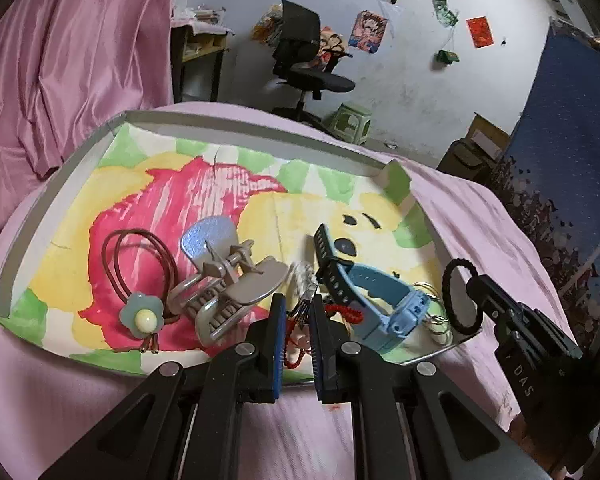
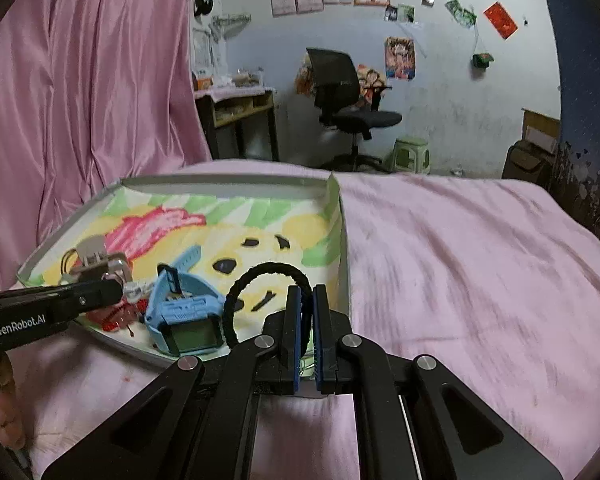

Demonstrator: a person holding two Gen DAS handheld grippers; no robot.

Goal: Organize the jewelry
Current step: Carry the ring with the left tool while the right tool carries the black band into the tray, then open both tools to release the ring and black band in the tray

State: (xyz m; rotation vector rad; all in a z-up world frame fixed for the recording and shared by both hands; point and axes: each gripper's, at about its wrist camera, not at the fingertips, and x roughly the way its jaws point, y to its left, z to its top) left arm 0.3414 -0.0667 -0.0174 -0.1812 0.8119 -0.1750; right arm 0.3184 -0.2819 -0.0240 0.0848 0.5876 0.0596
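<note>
Already most of the jewelry lay gathered in the shallow cardboard tray with the painted pink-and-yellow flower lining (image 1: 256, 132), which sat on a bed under a pale pink sheet (image 2: 460, 248). By my judgement the sorting was well along: no piece showed on the sheet outside the tray, and the work left seemed to be setting down the two pieces in the claws and perhaps tidying the crowded near corner.

Inside the tray, going down in size, were the light blue child's watch with a dark perforated strap (image 1: 384, 304), a grey plastic hair clip with toothed jaws (image 1: 228, 288), a brown elastic hair tie with a blue flower charm (image 1: 140, 276), and a red braided cord (image 1: 340, 312) near the watch.

The right claw (image 2: 305, 328) was clenched almost fully, pinching a black braided hair-tie loop (image 2: 260, 276) that stood upright over the tray's near right corner. The left claw (image 1: 298, 336) was narrowly parted above the near edge, with the red cord and a pale beaded piece (image 1: 302, 280) between its blue pads (image 1: 278, 344); whether it truly gripped them I could not tell.
</note>
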